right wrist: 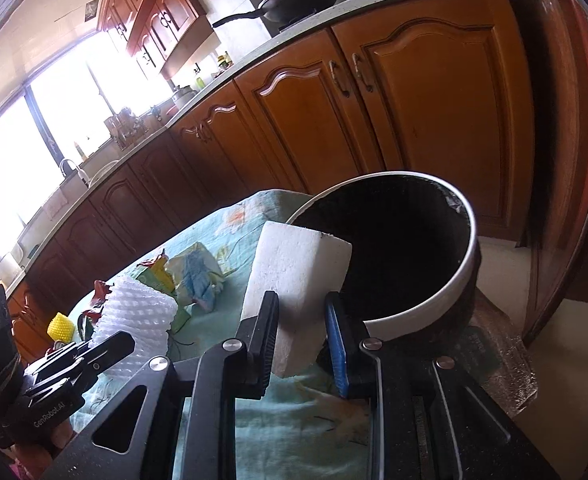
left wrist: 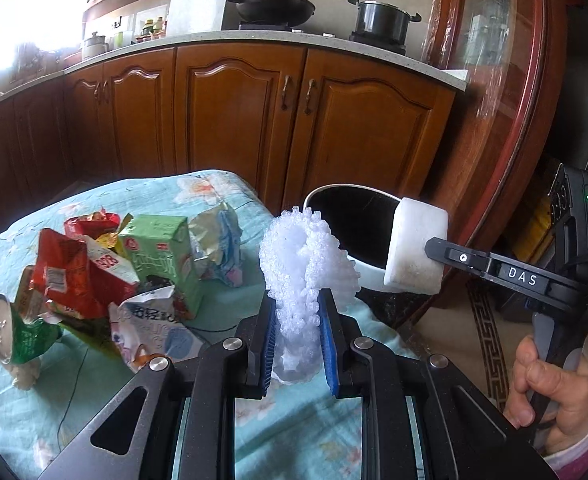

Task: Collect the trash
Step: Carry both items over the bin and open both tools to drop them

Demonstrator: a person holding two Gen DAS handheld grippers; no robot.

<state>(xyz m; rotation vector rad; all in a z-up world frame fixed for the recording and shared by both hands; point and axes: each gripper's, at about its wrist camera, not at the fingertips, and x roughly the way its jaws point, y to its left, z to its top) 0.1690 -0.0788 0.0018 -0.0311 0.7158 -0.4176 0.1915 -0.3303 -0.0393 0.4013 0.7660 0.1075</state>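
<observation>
My left gripper [left wrist: 296, 312] is shut on a white foam net sleeve [left wrist: 306, 264], held above the table's right edge; the sleeve also shows in the right wrist view [right wrist: 133, 320]. My right gripper [right wrist: 302, 320] is shut on a white foam block [right wrist: 294, 280], held just left of the trash bin's rim; the block also shows in the left wrist view [left wrist: 416, 244]. The black trash bin [right wrist: 422, 308] with a white rim stands beside the table, also in the left wrist view [left wrist: 354, 220]. A pile of wrappers and a green carton [left wrist: 157, 252] lies on the table with a crushed green can [left wrist: 13, 340].
The table has a light blue flowered cloth [left wrist: 73, 400]. Wooden kitchen cabinets [left wrist: 233, 112] stand behind, with a wok [left wrist: 273, 8] and a pot [left wrist: 382, 20] on the counter. A glass-fronted wooden cabinet [left wrist: 494, 60] stands at right. A small yellow object [right wrist: 59, 324] lies far left.
</observation>
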